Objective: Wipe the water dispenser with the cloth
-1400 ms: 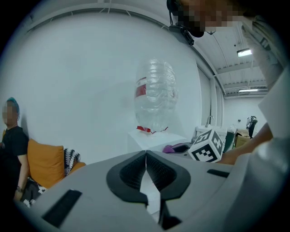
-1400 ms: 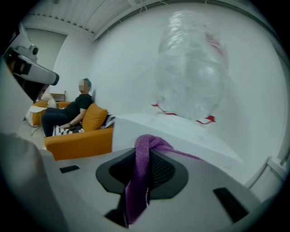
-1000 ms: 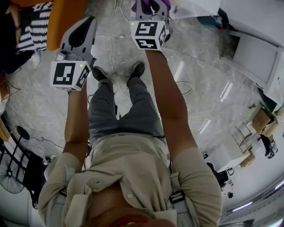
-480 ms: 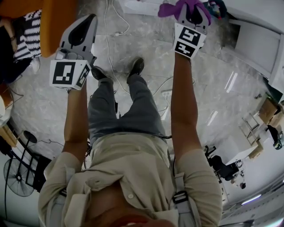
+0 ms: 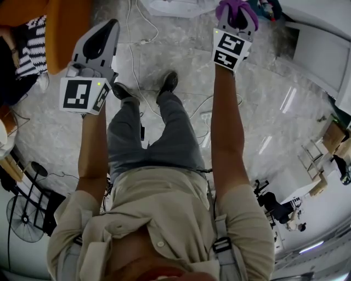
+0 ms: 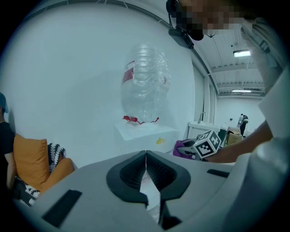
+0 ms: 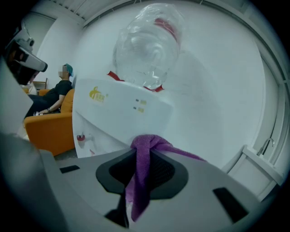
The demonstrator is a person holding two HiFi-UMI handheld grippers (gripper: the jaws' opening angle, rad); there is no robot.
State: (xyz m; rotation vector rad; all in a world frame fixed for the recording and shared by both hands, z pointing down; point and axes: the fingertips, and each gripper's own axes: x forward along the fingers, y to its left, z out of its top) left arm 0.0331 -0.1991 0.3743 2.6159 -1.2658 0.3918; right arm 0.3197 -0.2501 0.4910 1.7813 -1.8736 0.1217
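Note:
The white water dispenser (image 7: pixel 118 117) carries a clear upturned bottle (image 7: pixel 146 43) and stands against a white wall. My right gripper (image 7: pixel 142 152) is shut on a purple cloth (image 7: pixel 141 179), held just in front of the dispenser's upper front; touching cannot be judged. In the head view the right gripper (image 5: pixel 235 15) is stretched forward with the cloth (image 5: pixel 236 7) at its tip, near the dispenser's base (image 5: pixel 175 6). My left gripper (image 6: pixel 146 155) is shut with nothing in it and looks at the dispenser (image 6: pixel 146 134) from the left, farther back. The head view shows the left gripper (image 5: pixel 111 24) raised at the left.
An orange sofa (image 5: pixel 67 24) with a striped cushion (image 5: pixel 32 38) stands left of the dispenser; a person (image 7: pixel 58 90) sits on it. Cables (image 5: pixel 136 52) run across the marble floor by the feet. A white cabinet (image 5: pixel 315 63) is at the right, a fan (image 5: pixel 16 225) at the lower left.
My right gripper, with the purple cloth in it, has swung to the right and forward toward the dispenser. The left gripper has hardly moved.

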